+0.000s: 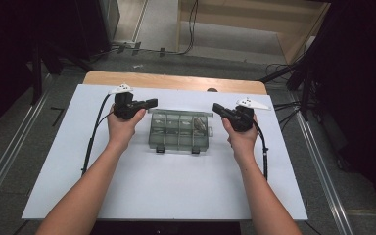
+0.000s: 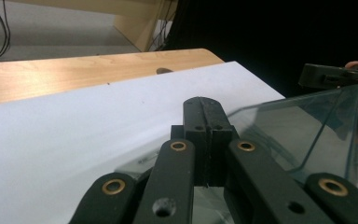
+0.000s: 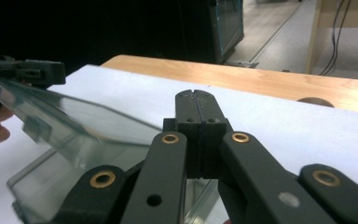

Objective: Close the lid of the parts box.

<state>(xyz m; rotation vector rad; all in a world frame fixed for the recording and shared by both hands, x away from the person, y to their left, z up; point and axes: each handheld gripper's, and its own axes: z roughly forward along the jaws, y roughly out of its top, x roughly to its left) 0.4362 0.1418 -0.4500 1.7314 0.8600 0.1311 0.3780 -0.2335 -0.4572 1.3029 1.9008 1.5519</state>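
Observation:
A clear plastic compartment box [image 1: 178, 131] sits mid-table on the white sheet, with two black latches at its front edge. One right-hand compartment holds small dark parts [image 1: 199, 125]. The box's transparent lid [image 2: 298, 130] [image 3: 74, 116] stands tilted up. My left gripper [image 1: 152, 102] [image 2: 204, 105] is shut with nothing between its jaws, and its tip is at the lid's back left corner. My right gripper [image 1: 215, 107] [image 3: 195, 98] is also shut and empty, with its tip at the back right corner. Whether either tip touches the lid I cannot tell.
The white sheet [image 1: 166, 181] covers a wooden table [image 1: 176, 81] whose far edge shows bare wood. Cables trail from both grippers across the sheet. Dark stands and floor cables flank the table on both sides.

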